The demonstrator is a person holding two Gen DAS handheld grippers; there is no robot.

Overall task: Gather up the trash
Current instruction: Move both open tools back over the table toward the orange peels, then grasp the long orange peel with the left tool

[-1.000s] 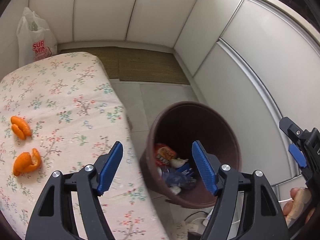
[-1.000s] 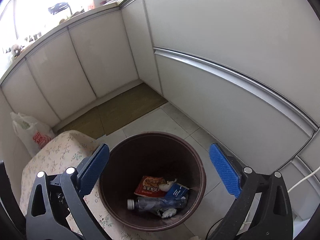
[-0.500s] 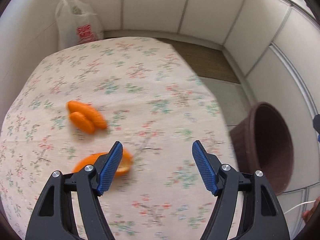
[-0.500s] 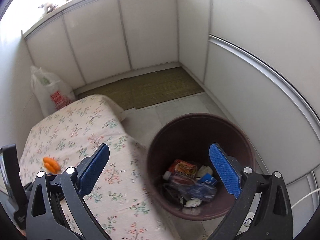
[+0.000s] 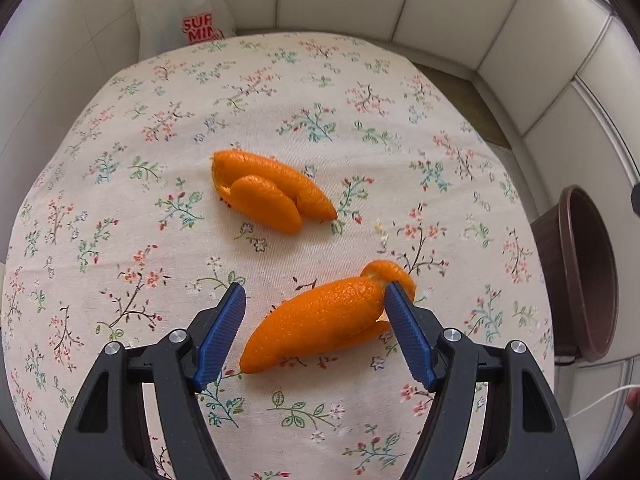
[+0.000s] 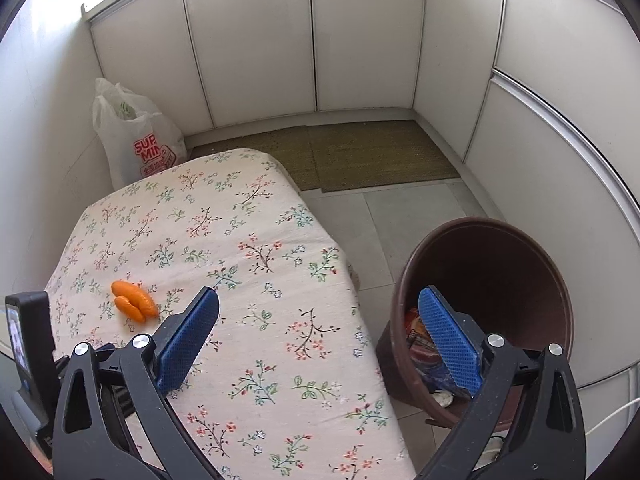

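Left gripper (image 5: 314, 330) hangs wide over the near orange peel (image 5: 320, 318), pads not yet pressing, I think. The risk: that curled, pebbly rind slips or the pads pinch the soft floral tablecloth (image 5: 120, 220) and drag it. The far peel (image 5: 272, 192) lies apart. Right gripper (image 6: 316, 338) gapes, holding nothing, beside the smooth brown bin (image 6: 516, 232) with wrappers inside.

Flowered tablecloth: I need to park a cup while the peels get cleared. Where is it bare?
Bare: the tablecloth from the far peel to the edge by the plastic bag, and the side toward the bin. Crowded: the near peel, inside the open left gripper.
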